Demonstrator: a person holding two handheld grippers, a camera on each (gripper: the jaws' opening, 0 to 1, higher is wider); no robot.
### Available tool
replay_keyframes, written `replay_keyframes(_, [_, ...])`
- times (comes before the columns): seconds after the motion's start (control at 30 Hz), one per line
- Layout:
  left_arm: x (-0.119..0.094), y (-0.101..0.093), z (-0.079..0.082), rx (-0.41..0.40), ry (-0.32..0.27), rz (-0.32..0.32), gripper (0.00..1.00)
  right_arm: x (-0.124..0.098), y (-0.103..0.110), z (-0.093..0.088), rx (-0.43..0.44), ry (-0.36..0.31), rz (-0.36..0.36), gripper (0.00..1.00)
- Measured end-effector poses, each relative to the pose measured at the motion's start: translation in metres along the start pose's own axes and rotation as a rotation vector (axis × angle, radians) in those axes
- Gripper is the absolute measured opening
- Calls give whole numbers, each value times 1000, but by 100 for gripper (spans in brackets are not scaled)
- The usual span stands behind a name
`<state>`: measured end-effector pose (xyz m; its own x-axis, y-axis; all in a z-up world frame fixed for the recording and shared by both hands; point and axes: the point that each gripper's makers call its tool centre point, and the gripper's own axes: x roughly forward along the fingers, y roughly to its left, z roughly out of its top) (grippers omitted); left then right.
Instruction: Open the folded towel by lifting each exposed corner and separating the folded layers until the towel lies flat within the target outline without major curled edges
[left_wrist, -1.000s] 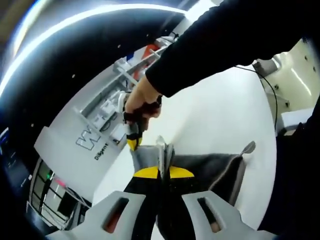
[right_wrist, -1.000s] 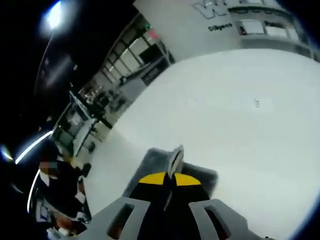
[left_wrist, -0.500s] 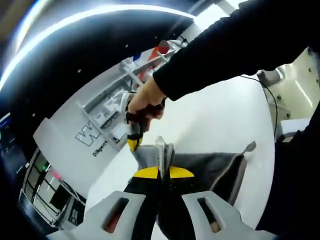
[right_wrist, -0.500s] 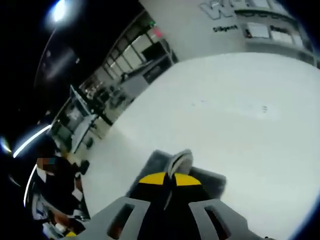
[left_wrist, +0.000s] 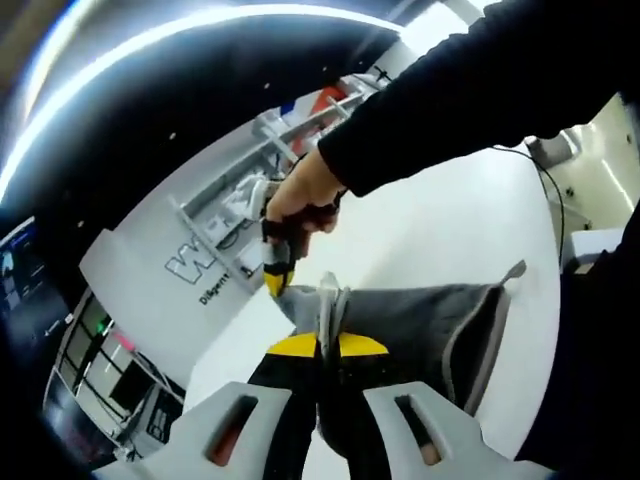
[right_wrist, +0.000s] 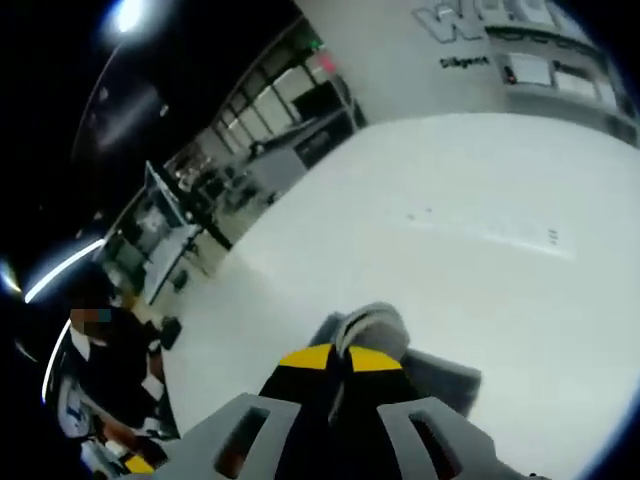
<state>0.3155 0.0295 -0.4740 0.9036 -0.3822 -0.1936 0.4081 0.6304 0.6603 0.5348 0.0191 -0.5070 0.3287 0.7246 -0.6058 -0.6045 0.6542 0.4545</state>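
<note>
White table (left_wrist: 450, 230), grey towel (left_wrist: 410, 315), "Diligent" wall lettering (right_wrist: 468, 62)

A broad white table top (right_wrist: 480, 230) spans the right gripper view's centre and right. Above it, at upper right, stands a pale grey wall panel (right_wrist: 400, 60) with lettering. Glazed partitions (right_wrist: 270, 110) and what may be desks with equipment fill the upper left. A bright ceiling light strip (left_wrist: 200, 25) arcs across the left gripper view's top.
</note>
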Motion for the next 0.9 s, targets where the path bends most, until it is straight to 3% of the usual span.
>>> replay_keyframes(0.9, [-26, 27, -32, -25, 29, 50, 2, 36, 41, 12, -77, 17, 21, 0])
